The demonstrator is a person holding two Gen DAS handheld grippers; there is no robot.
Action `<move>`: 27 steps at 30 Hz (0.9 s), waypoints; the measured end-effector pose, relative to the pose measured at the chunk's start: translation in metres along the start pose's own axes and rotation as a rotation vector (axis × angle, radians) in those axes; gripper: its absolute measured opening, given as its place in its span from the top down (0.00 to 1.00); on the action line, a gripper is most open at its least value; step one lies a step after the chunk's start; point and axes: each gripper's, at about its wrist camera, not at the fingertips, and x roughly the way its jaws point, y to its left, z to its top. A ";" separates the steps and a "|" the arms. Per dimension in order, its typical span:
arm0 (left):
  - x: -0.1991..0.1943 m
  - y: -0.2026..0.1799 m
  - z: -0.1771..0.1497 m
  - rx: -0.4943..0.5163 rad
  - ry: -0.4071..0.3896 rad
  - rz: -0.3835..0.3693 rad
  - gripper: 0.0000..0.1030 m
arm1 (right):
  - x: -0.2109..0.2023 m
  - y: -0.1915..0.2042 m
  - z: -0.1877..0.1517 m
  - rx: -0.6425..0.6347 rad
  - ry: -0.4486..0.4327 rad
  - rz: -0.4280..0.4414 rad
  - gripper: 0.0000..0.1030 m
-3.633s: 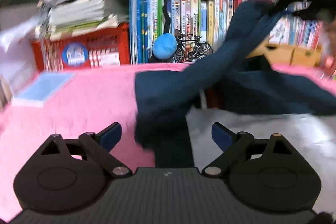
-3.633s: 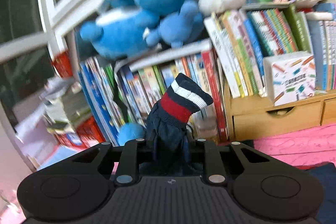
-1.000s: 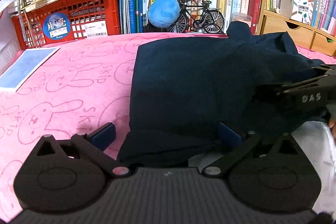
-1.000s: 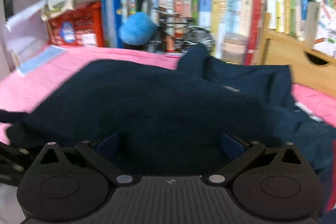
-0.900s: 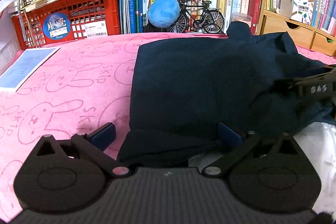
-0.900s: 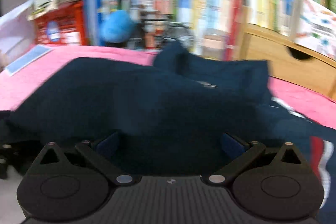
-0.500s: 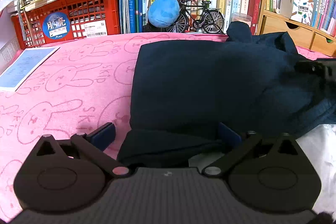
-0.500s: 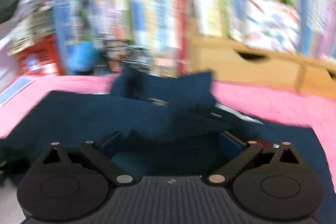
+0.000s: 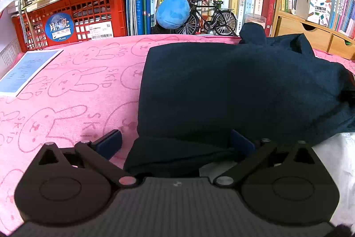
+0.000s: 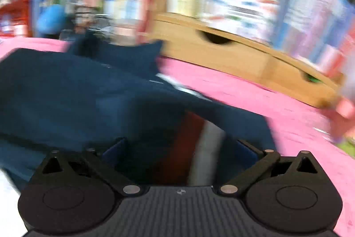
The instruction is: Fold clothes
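Our left tongs (image 9: 175, 141) gape wide and grip nothing, straddling the near edge of the navy garment (image 9: 233, 90) on the pink towel (image 9: 66, 90). Our right tongs (image 10: 180, 149) are spread too, empty, over its red-and-white cuff (image 10: 199, 148); that view is blurred.

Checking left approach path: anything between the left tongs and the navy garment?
Nothing visible. The left tongs are open with the navy garment lying directly ahead on the pink towel; its near fold already sits between the fingers.
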 end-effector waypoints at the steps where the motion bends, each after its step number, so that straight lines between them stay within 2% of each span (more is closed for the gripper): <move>1: 0.000 0.000 0.000 0.000 0.000 0.000 0.00 | -0.008 -0.009 -0.002 0.028 0.003 0.016 0.00; 4: 0.000 0.000 0.000 0.001 0.000 0.000 0.00 | -0.042 -0.020 -0.012 0.061 -0.036 0.077 0.00; 8: 0.000 -0.001 0.000 0.002 -0.001 0.000 0.00 | -0.096 -0.015 -0.040 0.010 -0.095 0.219 0.00; 12: 0.000 -0.001 0.000 0.003 -0.002 0.002 0.00 | -0.133 0.013 -0.070 -0.069 -0.095 0.379 0.00; 17: 0.000 -0.001 0.000 0.004 -0.003 0.003 0.00 | -0.161 0.063 -0.102 -0.124 -0.036 0.560 0.00; 18: 0.000 -0.001 0.000 0.005 -0.003 0.003 0.00 | -0.164 0.070 -0.107 -0.139 -0.025 0.575 0.00; 21: 0.000 -0.001 0.000 0.005 -0.003 0.004 0.00 | -0.170 0.076 -0.121 -0.177 -0.038 0.548 0.00; 24: 0.000 -0.002 0.000 0.005 -0.003 0.005 0.00 | -0.175 0.056 -0.130 -0.125 -0.023 0.531 0.00; 27: 0.000 -0.002 0.000 0.005 -0.004 0.007 0.00 | -0.187 0.027 -0.149 -0.106 -0.038 0.453 0.00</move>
